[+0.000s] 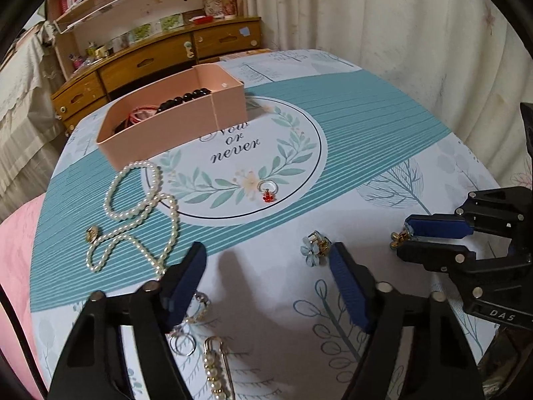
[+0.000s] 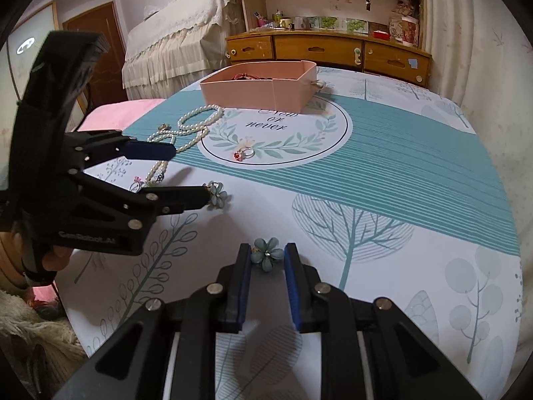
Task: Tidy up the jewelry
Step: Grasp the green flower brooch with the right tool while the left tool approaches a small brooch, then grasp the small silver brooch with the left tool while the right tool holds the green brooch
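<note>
Partly done, judging by the layout. Already inside the pink box [image 1: 173, 113]: a black bead bracelet [image 1: 186, 98] and some red cord, at eleven o'clock in the left wrist view. Left out on the tablecloth [image 1: 383, 126]: a pearl necklace [image 1: 140, 206] at nine o'clock, a ring with a red charm [image 1: 266, 190] near centre on the printed wreath, two flower earrings, a pearl pin [image 1: 215, 366] and small rings at six o'clock. Left gripper [image 1: 266, 260] with jaws apart, nothing between them, one blue flower earring [image 1: 309, 248] just beside the right-hand finger. Right gripper [image 2: 266, 255] narrowed around the other flower earring [image 2: 268, 253], pads close on either side; seen from the left wrist at three o'clock, apparently pinched on its gold clasp. Most pieces not yet boxed.
</note>
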### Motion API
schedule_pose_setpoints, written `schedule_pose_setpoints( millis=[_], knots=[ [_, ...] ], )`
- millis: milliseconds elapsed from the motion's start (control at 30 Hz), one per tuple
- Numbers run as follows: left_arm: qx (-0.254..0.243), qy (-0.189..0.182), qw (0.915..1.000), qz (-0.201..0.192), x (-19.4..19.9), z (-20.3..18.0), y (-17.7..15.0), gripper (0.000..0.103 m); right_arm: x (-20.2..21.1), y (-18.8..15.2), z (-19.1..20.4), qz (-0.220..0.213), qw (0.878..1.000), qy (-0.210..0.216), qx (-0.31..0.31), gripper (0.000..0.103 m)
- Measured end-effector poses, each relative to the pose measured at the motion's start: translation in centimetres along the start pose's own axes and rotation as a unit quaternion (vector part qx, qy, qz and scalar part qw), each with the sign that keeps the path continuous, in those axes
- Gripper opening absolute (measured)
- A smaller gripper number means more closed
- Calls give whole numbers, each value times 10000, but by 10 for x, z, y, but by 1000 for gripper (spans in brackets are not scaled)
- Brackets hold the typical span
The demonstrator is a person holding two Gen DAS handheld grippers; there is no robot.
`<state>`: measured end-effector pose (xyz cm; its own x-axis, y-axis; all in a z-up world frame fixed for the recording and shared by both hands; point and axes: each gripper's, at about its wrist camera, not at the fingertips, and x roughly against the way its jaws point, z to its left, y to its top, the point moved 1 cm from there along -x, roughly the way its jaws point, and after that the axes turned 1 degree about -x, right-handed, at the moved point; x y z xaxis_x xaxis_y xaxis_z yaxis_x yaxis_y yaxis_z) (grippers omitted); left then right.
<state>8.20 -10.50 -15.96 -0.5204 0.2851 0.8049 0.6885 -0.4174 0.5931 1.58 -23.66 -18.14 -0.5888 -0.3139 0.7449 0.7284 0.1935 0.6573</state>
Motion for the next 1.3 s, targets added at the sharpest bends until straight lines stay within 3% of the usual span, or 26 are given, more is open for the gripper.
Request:
schedule_pose_setpoints(
  millis=[100,467,667,733,967,1300],
  knots=[
    [-11,-143,9998,129,-8,0,2,58,0,0,-1,-7,10000,45,-40,20],
    [194,-292,9992,178,-18,4,11,55,0,0,-4,-24,9998,150,-136,20],
    [266,-229,9993,147,-17,2,11,31,1,-1,-4,-29,9998,148,-140,20],
    [351,-265,9989,130,-15,2,11,17,1,-1,-4,-29,9998,146,-139,20],
    [595,-387,9975,60,-13,3,7,17,0,-1,-3,-27,9999,96,-103,20],
    [737,-239,9970,30,6,3,-4,17,1,0,3,-25,9999,-131,-107,20]
  ],
)
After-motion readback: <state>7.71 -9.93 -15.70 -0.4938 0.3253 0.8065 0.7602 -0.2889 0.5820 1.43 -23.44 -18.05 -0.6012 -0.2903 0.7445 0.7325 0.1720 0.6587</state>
